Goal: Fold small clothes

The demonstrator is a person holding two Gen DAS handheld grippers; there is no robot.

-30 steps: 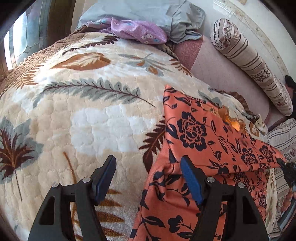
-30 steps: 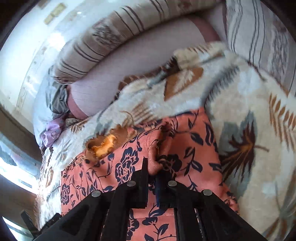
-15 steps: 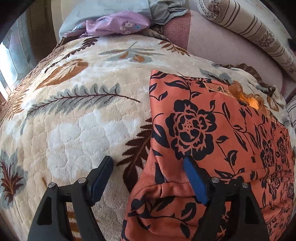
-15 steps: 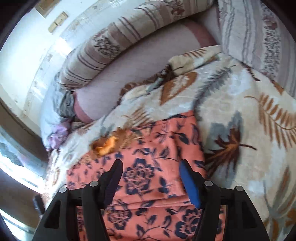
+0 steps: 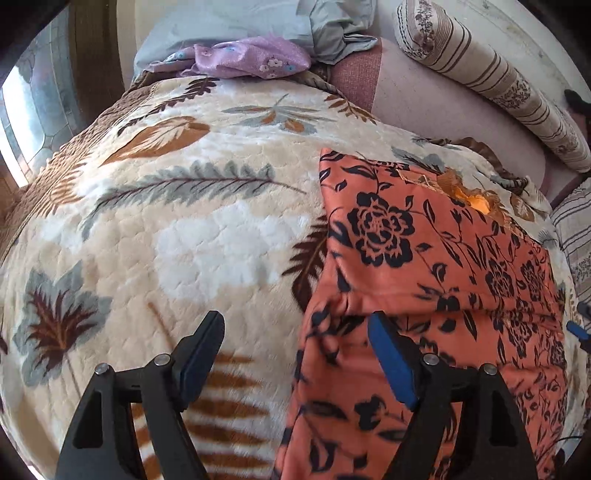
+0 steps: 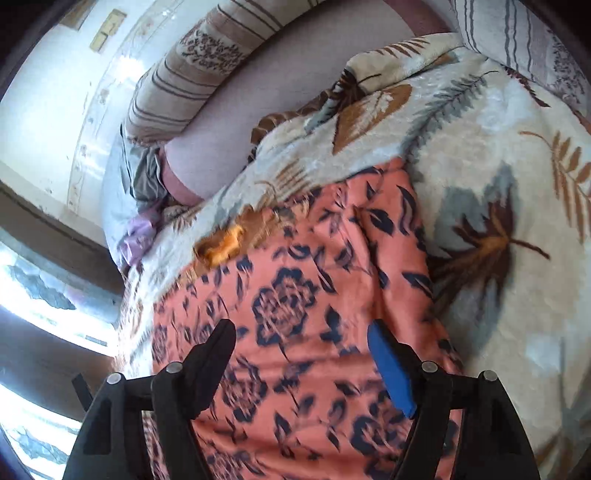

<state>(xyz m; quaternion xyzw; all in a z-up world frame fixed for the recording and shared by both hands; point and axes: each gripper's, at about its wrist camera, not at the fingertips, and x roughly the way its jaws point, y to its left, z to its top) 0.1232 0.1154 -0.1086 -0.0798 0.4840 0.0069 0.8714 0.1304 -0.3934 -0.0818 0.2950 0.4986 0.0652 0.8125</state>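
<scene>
An orange garment with a dark flower print [image 5: 424, 266] lies folded on a cream leaf-pattern blanket [image 5: 184, 221]. It has a gold embroidered patch [image 5: 476, 199] at its far edge and a fold line across its near part. My left gripper [image 5: 295, 354] is open and empty, above the garment's left edge. In the right wrist view the same garment [image 6: 314, 314] fills the middle, with the patch [image 6: 229, 243] at its far left. My right gripper [image 6: 303, 354] is open and empty, just above the garment. Its blue pad tip [image 5: 578, 330] shows at the right edge of the left wrist view.
A purple floral cloth [image 5: 255, 59] and a grey-blue one [image 5: 295, 22] lie at the head of the bed. A striped bolster [image 5: 491, 77] lies along the pink mattress edge [image 5: 436, 107]. A striped pillow [image 6: 524, 40] sits far right. A window [image 5: 22, 110] is at the left.
My right gripper let go of the pinched garment fold and opened. The garment now lies flatter with a fold across it. Both grippers pulled back a little.
</scene>
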